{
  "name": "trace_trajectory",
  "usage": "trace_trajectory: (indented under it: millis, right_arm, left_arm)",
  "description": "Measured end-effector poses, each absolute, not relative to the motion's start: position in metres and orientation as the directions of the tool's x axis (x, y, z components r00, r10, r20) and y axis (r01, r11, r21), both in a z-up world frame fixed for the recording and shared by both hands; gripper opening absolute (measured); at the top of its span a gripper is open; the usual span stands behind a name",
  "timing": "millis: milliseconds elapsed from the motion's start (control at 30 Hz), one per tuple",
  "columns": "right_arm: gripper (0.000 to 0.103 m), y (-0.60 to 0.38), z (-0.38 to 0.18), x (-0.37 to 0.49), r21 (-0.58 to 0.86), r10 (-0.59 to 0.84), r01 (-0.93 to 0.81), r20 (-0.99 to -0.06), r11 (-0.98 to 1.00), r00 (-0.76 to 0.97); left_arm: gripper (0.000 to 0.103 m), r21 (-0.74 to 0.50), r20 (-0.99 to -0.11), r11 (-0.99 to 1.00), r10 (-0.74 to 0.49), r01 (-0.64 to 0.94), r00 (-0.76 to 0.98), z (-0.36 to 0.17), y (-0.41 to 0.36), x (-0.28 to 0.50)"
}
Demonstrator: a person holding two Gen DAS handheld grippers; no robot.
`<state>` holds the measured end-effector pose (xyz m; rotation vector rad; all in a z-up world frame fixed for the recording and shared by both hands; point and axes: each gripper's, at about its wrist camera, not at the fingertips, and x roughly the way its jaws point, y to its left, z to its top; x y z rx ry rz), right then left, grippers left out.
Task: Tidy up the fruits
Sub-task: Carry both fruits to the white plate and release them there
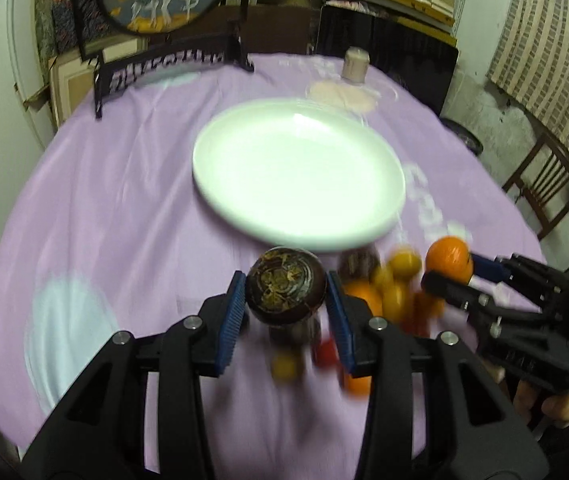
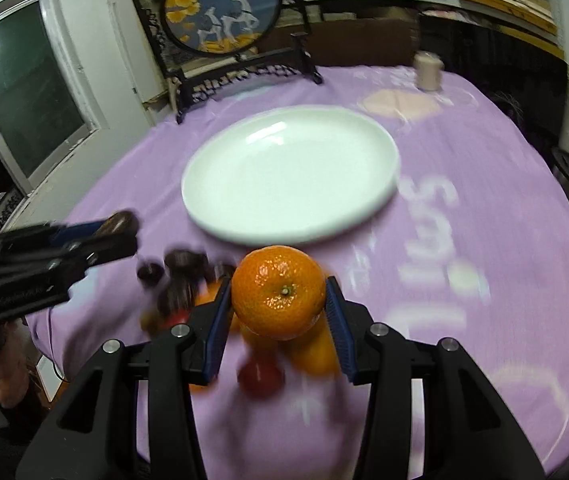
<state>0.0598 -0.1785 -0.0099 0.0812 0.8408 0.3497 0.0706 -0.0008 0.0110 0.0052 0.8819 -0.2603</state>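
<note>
got a dark fruit (image 1: 285,291) in my left gripper (image 1: 286,304), orange (image 2: 278,297) in my right gripper (image 2: 278,308); both round, could slip before the plate (image 1: 244,216)

1. The left gripper (image 1: 286,294) reaches forward and tilts downward, its two blue-padded fingers (image 1: 233,322) pressed against either side of a dark round fruit (image 1: 285,293) at the lower centre of its own view.
2. The right gripper (image 2: 278,300) also slants downward, its blue pads (image 2: 338,322) clamped on an orange (image 2: 278,297) at lower centre.
3. In the left wrist view the right gripper enters from the right edge, with fingers of the person's hand (image 1: 560,404) showing beneath it at lower right.
4. In the right wrist view the left gripper comes in from the left edge, blurred, with a hand (image 2: 8,384) under it.
</note>
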Motion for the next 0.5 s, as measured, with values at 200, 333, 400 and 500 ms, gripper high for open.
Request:
trace_trajectory:
  millis: [200, 333, 400, 500]
  right_arm:
    - [0.046, -0.165, 0.015, 0.175, 0.176, 0.359, -0.342, -0.716, 0.923, 0.599]
    - [0.046, -0.158, -0.014, 0.255, 0.163, 0.308, -0.303, -0.791, 0.939, 0.529]
    - [0.046, -0.157, -0.024, 0.273, 0.152, 0.289, -0.292, -0.808, 0.944, 0.514]
    - [0.046, -0.157, -0.032, 0.287, 0.152, 0.289, -0.296, -0.816, 0.943, 0.501]
  left_arm:
    - [0.041, -0.06, -0.776, 0.984, -0.152, 0.168, 0.612, 0.029, -0.008, 0.208]
    - [0.041, -0.119, -0.833, 0.983, -0.176, 0.141, 0.524, 0.003, -0.012, 0.284]
    - [0.041, -0.131, -0.844, 0.983, -0.179, 0.13, 0.505, -0.008, -0.014, 0.303]
    - [0.041, -0.155, -0.85, 0.977, -0.206, 0.144, 0.484, -0.021, -0.016, 0.315]
